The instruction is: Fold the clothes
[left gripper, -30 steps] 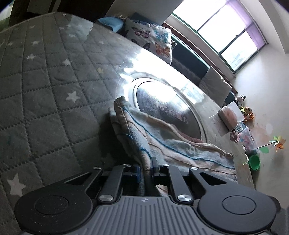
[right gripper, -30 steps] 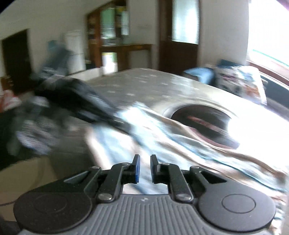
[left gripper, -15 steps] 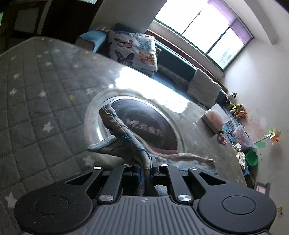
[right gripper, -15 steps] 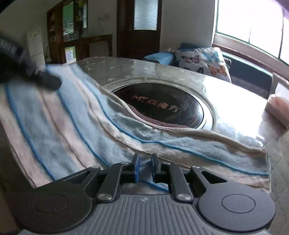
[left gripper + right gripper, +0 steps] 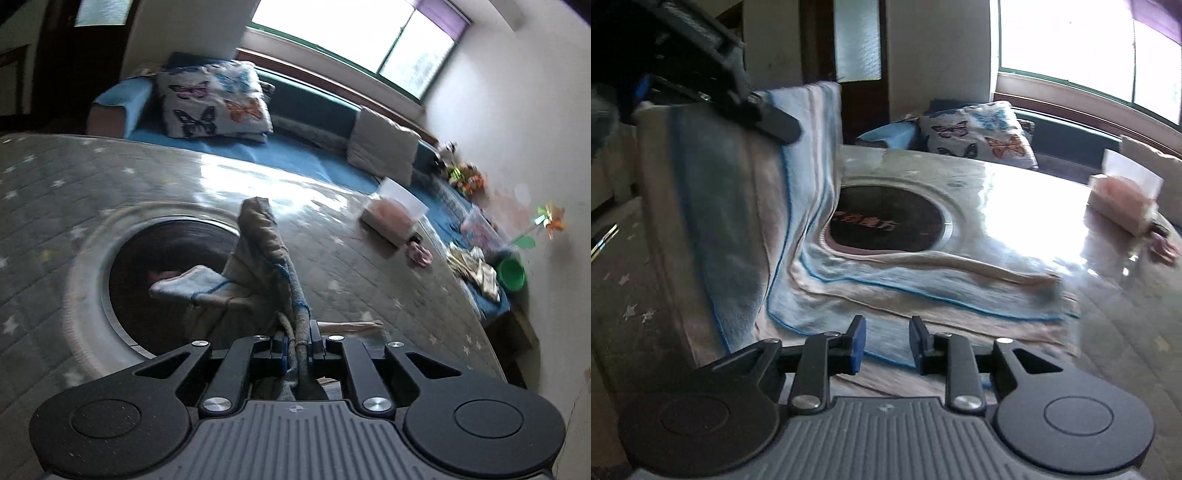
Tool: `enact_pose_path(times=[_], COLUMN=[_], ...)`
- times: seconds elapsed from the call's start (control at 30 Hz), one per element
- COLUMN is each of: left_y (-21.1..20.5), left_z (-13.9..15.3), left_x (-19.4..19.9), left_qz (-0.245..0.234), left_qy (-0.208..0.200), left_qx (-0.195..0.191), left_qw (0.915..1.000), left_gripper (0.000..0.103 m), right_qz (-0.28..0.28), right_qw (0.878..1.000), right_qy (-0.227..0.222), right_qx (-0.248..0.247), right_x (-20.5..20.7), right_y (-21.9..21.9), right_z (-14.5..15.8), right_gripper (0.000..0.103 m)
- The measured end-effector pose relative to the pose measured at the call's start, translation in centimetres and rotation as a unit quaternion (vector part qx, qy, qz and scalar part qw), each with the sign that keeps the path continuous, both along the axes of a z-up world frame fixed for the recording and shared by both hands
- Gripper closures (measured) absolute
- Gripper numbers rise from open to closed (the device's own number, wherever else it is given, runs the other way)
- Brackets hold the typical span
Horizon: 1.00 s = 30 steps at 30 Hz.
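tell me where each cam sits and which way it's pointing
Left wrist: on the left gripper, tilted down across the table toward the window; its fingers clamp the striped cloth.
Right wrist: on the right gripper, jaws opening with nothing between them, over the cloth; the left gripper shows top left.
Shared: cloth, butterfly pillow, dark round inset.

Only one piece of writing is seen: a short row of reddish-orange characters printed on the dark round panel point(image 5: 886, 221) set in the table, ahead of the right tongs and just beyond the striped cloth point(image 5: 923, 291). The characters are too blurred to be read. No other text is visible.
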State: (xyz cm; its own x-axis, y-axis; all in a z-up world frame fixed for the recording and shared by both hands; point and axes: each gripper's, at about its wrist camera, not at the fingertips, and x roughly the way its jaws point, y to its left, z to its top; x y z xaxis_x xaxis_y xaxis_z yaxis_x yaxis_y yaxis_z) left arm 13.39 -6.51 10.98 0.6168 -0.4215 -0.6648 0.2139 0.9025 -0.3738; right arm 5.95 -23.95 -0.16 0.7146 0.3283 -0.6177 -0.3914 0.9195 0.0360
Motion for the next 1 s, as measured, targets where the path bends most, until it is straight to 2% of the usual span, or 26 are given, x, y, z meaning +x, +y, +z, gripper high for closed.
enact_pose_path(times=[0.03, 0.33, 0.63, 0.73, 0.87, 1.0], left_y=[-1.0, -9.9, -14.6, -15.2, -15.5, -15.4], left_z=[-0.2, -2.5, -6.0, -6.8, -7.1, -6.9], left_x=[0.1, 1.2, 1.0, 0.9, 0.7, 0.4], left_qz=[-0.006, -0.061, -0.097, -0.108, -0.121, -0.146], left_qy=[0.002, 0.031, 0.063, 0.072, 0.071, 0.069], left_qx=[0.003, 0.046, 0.082, 0.081, 0.072, 0.038], left_qw=[1.0000, 0.9966, 0.9899, 0.9883, 0.9874, 0.9861], left_gripper=[0.094, 0.094, 0.093, 0.089, 0.076, 0.068], right_qz=[-0.007, -0.055, -0.069, -0.067, -0.063, -0.064], right_qw=[1.000, 0.998, 0.997, 0.997, 0.997, 0.997], right_qy=[-0.001, 0.014, 0.032, 0.030, 0.029, 0.030], right_qx=[0.001, 0.006, 0.030, 0.033, 0.033, 0.033], right_x=[-0.3, -3.1, -3.8, -4.0, -4.0, -4.0], right_y=[-0.8, -7.2, -9.3, -9.5, -9.6, -9.8], right_z=[0.1, -0.3, -1.7, -1.8, -1.8, -1.8], right_gripper=[0.071, 0.070, 0.067, 0.066, 0.065, 0.065])
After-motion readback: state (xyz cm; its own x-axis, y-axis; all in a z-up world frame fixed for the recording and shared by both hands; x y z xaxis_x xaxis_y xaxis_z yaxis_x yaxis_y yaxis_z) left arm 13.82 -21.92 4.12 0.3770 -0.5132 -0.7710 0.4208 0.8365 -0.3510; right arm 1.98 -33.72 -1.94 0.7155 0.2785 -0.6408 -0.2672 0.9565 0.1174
